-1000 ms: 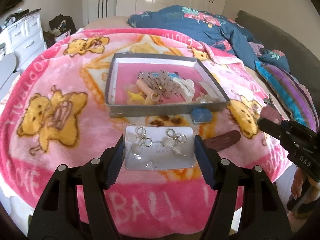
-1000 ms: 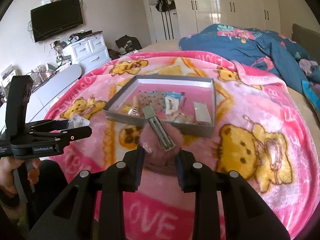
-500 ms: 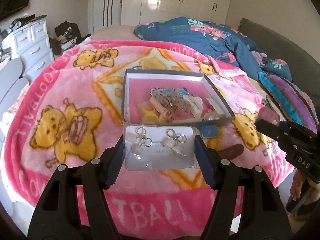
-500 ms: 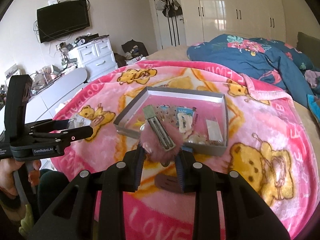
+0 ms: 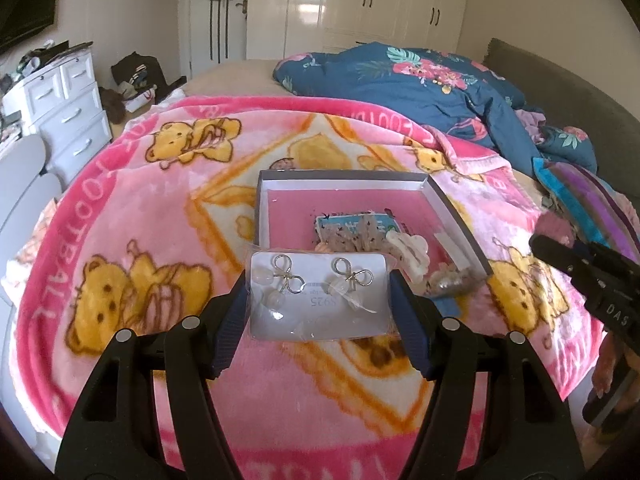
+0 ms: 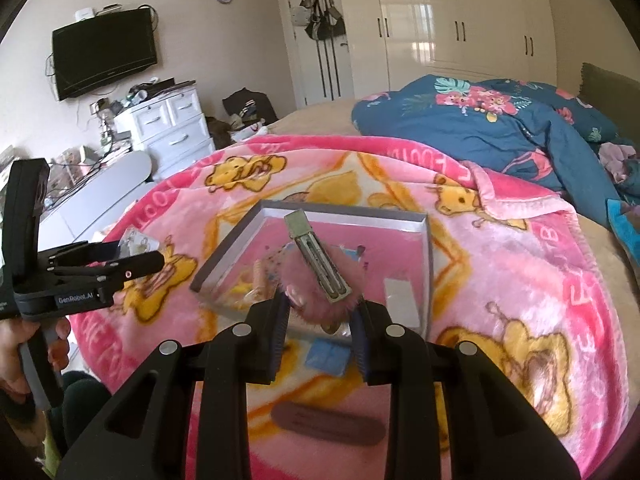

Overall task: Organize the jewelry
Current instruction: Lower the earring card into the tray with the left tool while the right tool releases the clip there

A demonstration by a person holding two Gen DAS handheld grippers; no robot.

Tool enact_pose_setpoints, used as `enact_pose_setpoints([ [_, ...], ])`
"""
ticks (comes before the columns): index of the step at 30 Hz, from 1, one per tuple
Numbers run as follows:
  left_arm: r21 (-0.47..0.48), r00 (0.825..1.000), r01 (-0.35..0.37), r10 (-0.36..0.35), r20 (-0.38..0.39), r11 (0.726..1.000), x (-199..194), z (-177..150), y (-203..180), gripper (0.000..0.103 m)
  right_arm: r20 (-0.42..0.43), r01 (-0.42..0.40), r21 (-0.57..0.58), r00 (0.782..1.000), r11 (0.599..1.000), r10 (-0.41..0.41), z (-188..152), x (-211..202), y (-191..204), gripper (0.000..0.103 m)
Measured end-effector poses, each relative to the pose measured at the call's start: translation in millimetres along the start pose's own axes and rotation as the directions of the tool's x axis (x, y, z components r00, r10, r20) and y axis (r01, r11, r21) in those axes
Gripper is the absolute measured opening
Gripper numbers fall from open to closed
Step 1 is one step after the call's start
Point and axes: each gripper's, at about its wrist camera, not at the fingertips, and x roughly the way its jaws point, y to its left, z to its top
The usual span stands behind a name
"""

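Observation:
My left gripper (image 5: 320, 300) is shut on a white earring card (image 5: 320, 294) in a clear bag, with two silver bow earrings, held above the blanket in front of the grey tray (image 5: 344, 178). My right gripper (image 6: 320, 316) is shut on a pink fluffy hair clip (image 6: 320, 268) with a metal clasp, held above the tray's (image 6: 348, 214) near edge. The tray holds several hair accessories (image 5: 360, 236). The left gripper also shows in the right wrist view (image 6: 132, 264), and the right gripper in the left wrist view (image 5: 560, 252).
A pink bear blanket (image 5: 140, 240) covers the bed. A blue square piece (image 6: 326, 356) and a dark brown oval clip (image 6: 328, 418) lie on it in front of the tray. A blue floral duvet (image 5: 420, 80) is behind. White drawers (image 6: 168, 128) stand at left.
Both grippers have risen and moved back from the bed with their items still held. The tray looks farther away. The brown clip and blue piece stay on the blanket.

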Motion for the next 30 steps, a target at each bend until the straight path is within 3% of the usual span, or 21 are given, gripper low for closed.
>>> enact_pose_setpoints([
  [17, 0.060, 0.993, 0.043, -0.037, -0.109, 0.997, 87.0, 10.4, -39.1, 0.059, -0.086, 0.063, 0.059, 0.995, 0.996, -0.058, 2.8, 62.5, -55.6, 0.027],
  [30, 0.067, 0.986, 0.057, -0.045, -0.160, 0.996, 116.3, 3.0, -45.6, 0.060, -0.173, 0.067, 0.076, 0.984, 0.995, -0.053, -14.9, 107.5, -67.9, 0.028],
])
